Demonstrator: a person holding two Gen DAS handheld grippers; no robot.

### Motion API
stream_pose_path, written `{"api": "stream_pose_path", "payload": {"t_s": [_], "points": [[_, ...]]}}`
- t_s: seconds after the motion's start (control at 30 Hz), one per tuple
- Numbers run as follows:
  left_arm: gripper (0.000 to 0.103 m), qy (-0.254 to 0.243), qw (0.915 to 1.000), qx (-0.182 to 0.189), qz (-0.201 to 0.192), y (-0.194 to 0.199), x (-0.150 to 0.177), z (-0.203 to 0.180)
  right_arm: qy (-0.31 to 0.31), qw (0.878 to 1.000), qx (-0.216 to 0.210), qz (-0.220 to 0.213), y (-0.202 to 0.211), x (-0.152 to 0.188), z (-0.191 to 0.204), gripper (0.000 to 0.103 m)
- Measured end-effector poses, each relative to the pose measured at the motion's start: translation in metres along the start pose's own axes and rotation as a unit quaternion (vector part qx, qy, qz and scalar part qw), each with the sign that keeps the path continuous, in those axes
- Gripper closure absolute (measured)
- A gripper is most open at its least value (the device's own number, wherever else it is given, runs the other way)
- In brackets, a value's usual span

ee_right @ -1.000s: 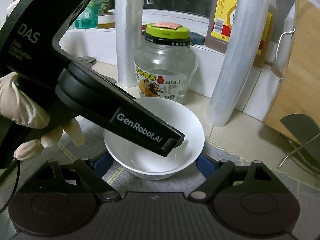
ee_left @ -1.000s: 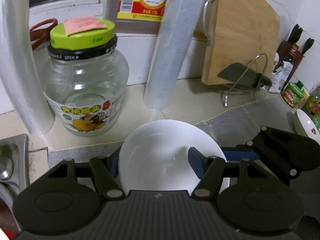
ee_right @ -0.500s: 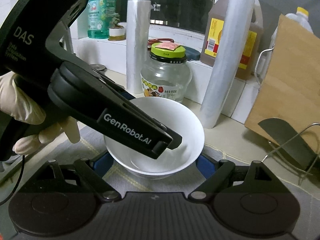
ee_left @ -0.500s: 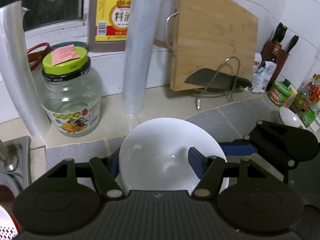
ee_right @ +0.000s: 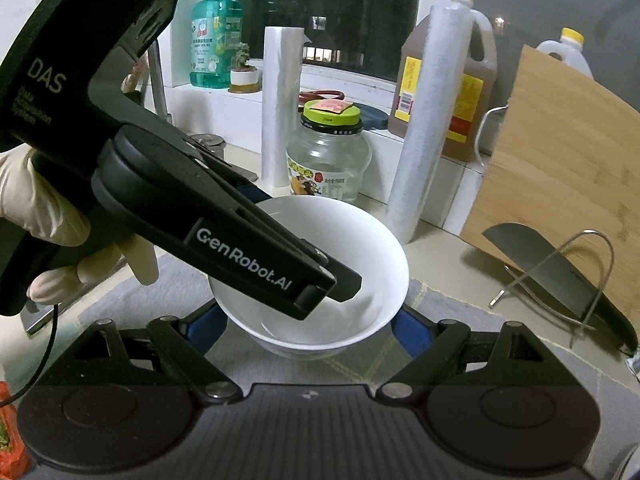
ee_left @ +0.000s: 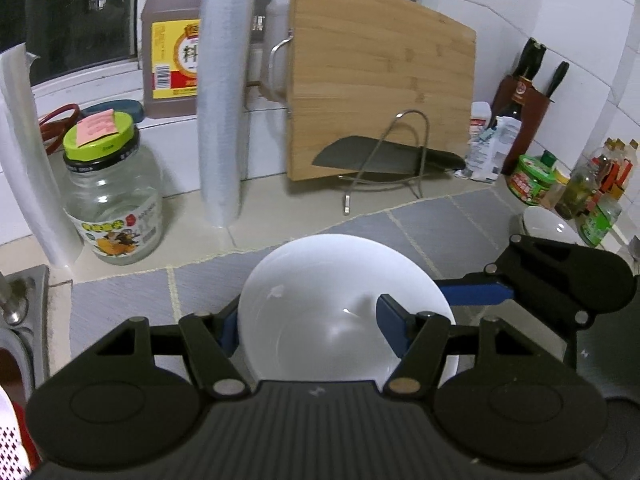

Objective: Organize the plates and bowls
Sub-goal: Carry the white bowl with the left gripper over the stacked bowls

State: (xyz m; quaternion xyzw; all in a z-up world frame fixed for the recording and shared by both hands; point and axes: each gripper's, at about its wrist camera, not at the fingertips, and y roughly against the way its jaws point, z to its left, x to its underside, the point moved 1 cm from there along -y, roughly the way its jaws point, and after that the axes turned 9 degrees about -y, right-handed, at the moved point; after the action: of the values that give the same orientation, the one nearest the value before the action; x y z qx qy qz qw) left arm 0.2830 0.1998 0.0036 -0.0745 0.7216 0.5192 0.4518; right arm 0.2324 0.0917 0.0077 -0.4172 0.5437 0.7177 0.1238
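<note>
A white bowl [ee_right: 316, 272] is held above the grey counter mat [ee_left: 432, 220], in front of the chopping board [ee_left: 380, 96] and jar [ee_left: 112, 196]. Its rim is clamped by the left gripper [ee_left: 308, 320], one finger inside, one outside. The right gripper [ee_right: 308, 324] is spread wide beneath it, empty. A carrying step is judged underway; next, a level set-down, perhaps by the dish [ee_left: 548, 224] at the right.
</note>
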Motion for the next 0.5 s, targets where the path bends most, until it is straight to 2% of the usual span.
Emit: {"api": "stream_pose_path", "payload": {"t_s": [0.5], "points": [[0.036, -0.024, 0.9994, 0.025, -0.001, 0.007, -0.005, -0.066, -0.008, 1.0, 0.022, -0.005, 0.058, 0.03, -0.023, 0.011]]}}
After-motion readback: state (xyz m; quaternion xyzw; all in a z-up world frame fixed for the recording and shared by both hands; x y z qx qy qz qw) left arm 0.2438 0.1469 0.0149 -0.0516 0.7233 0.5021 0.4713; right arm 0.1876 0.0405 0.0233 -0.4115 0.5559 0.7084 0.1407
